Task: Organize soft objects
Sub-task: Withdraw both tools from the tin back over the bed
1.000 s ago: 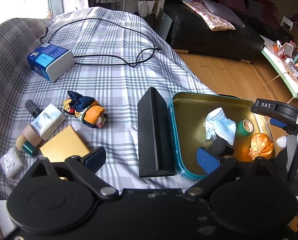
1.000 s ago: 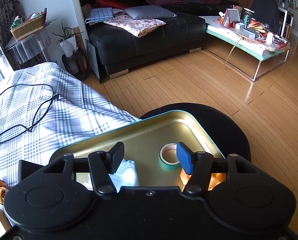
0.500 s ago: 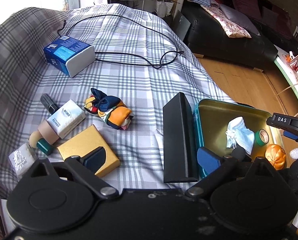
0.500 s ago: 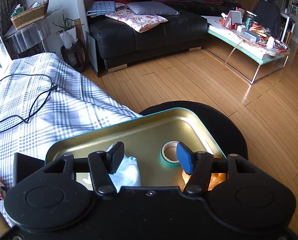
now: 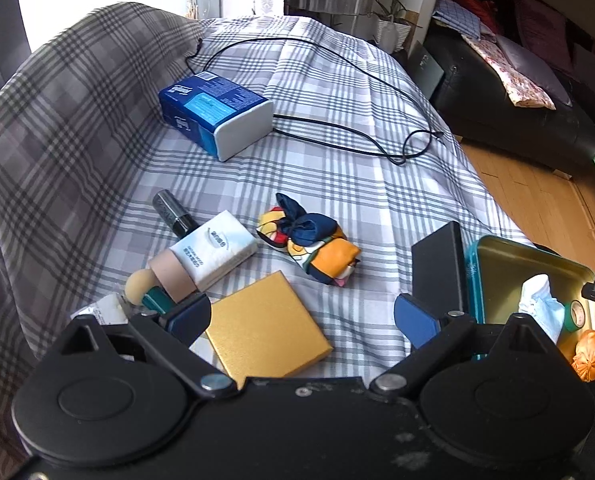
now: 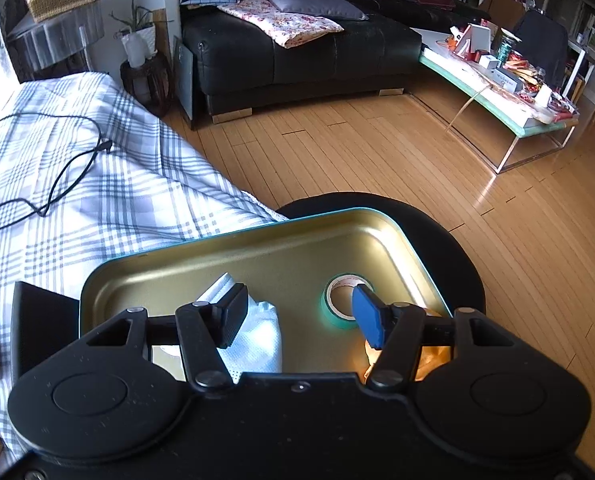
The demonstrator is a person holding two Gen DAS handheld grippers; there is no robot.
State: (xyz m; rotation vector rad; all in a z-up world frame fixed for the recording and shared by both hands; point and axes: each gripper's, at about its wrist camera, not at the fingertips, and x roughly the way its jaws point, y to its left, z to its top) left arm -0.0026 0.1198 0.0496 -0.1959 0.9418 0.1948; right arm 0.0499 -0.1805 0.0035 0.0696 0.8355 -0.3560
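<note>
**Left claw lines up over the bed's leftovers**

The left claw (image 5: 301,316) hangs spread wide and empty above the gold box (image 5: 267,326), the knotted scarf bundle (image 5: 309,248) just beyond on the plaid bedspread (image 5: 337,100), probably the next soft pick. The right claw (image 6: 295,316) hovers parted, gripping nothing, over the tray (image 6: 257,252) (collection spot, I reckon), where face mask (image 6: 257,336) and orange pouch (image 5: 591,354) lie

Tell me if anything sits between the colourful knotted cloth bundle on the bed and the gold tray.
Yes. A black box stands on the plaid bedcover right beside the gold tray, between its near rim and the cloth bundle. The bundle would have to be lifted over it.
</note>
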